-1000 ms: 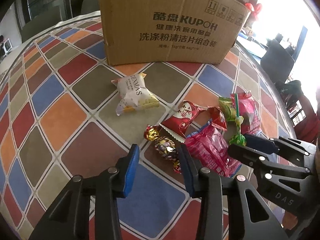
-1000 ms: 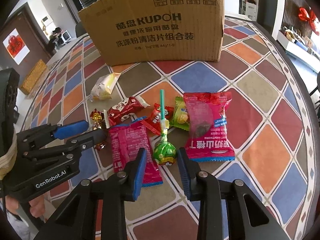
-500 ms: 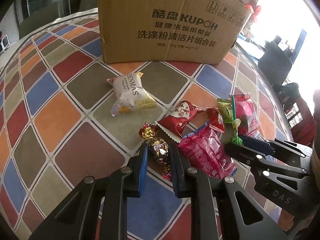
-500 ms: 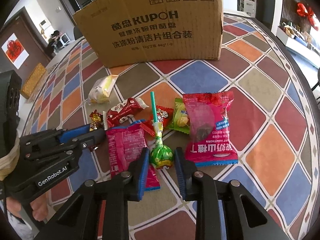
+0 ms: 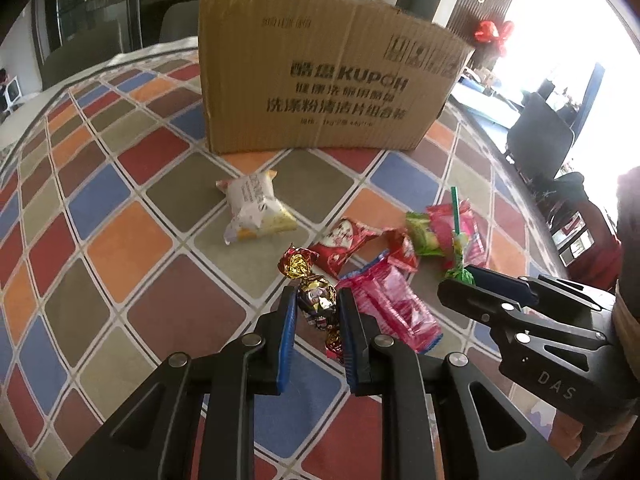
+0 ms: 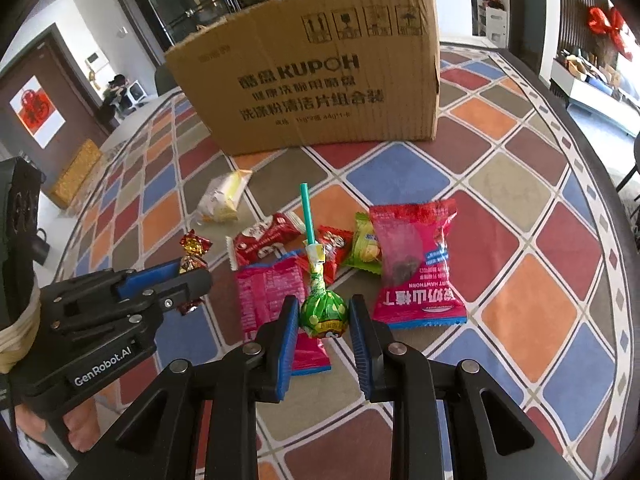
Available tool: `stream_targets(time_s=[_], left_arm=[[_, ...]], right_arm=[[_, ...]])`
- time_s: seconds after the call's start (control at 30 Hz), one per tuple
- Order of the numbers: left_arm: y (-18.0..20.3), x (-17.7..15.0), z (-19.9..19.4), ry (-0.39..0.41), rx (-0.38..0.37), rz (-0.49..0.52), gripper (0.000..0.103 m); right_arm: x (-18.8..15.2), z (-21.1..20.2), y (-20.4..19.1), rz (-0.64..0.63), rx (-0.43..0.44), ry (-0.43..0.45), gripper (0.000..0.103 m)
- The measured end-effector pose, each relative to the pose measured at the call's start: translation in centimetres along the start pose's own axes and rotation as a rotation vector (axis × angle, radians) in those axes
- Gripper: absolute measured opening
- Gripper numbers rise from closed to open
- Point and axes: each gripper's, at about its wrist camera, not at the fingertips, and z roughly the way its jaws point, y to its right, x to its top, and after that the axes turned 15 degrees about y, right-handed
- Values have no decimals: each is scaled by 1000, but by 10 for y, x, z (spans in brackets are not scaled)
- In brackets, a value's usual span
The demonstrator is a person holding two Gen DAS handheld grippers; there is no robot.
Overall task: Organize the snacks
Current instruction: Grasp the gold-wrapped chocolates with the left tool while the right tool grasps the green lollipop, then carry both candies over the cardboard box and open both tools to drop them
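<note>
Cardboard, the big box (image 5: 320, 84) stands well beyond both grippers with its printed side toward them; it is probably where the snacks go, though its opening cannot be seen. Between box and grippers the loose packets lie on the chequered tablecloth (image 5: 112, 240), the largest a pink hawthorn packet (image 6: 416, 268) just right of the right gripper (image 6: 323, 314). That gripper is clamped on the green head of a lollipop (image 6: 323, 308), stick slanting away toward the box. The left gripper (image 5: 316, 306) is closed on a foil-wrapped candy (image 5: 316, 298), gripped at its middle so both twisted ends stick out.

A second ago the left jaws stood wide, the candy lying on the cloth ahead of them; since then they closed on it and it looks raised off the cloth. The right jaws, then loosely either side of the lollipop, have tightened on it.
</note>
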Motion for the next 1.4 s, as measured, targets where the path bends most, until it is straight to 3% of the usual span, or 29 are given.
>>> stream_targets(time_s=[0.5, 1.07, 1.4], left_arm=[[11, 45, -37, 130, -10, 37, 21], [16, 130, -61, 298, 9, 73, 21], [20, 178, -56, 332, 20, 118, 21]], right_arm=[[39, -30, -12, -18, 37, 130, 27], [117, -51, -27, -69, 51, 282, 27], [165, -51, -28, -69, 57, 324, 27]])
